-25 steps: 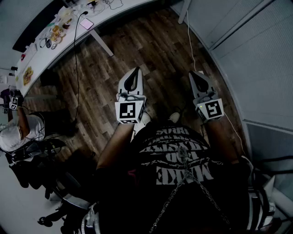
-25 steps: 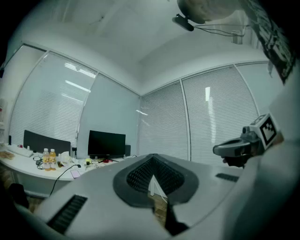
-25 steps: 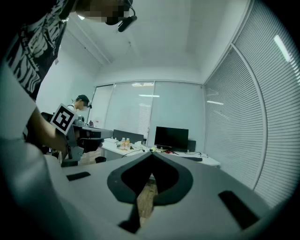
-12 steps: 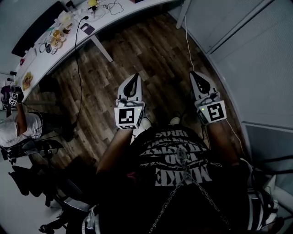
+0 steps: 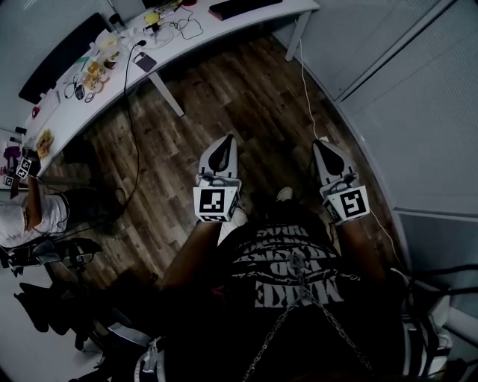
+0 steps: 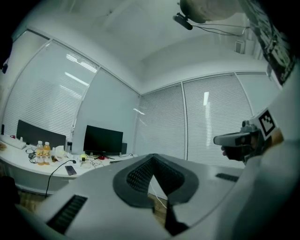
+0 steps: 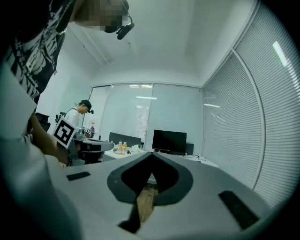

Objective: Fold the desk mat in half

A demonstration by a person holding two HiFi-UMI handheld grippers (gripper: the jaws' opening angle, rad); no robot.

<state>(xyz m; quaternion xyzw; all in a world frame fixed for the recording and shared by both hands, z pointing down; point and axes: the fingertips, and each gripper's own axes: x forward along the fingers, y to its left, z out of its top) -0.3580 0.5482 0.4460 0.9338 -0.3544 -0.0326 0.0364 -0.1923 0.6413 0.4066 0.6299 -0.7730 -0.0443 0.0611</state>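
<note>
Both grippers are held level over the wooden floor (image 5: 224, 97), in front of the person's body and well short of the desk. My left gripper (image 5: 225, 139) is shut with nothing between its jaws; its closed tip (image 6: 151, 156) points toward the desk and a monitor (image 6: 103, 139). My right gripper (image 5: 322, 142) is also shut and empty, its tip (image 7: 152, 153) aimed the same way. A dark flat slab (image 5: 245, 7) lies at the right end of the white desk (image 5: 187, 41); I cannot tell whether it is the desk mat.
The long desk carries a phone (image 5: 145, 62), cables, bottles and small clutter. A seated person (image 5: 22, 216) and dark office chairs are at the left. A blind-covered glass wall runs along the right, with a thin cable (image 5: 306, 74) on the floor beside it.
More of the desk shows at the top of the head view, including its right end and leg. Both grippers sit slightly lower in the picture and stay shut.
</note>
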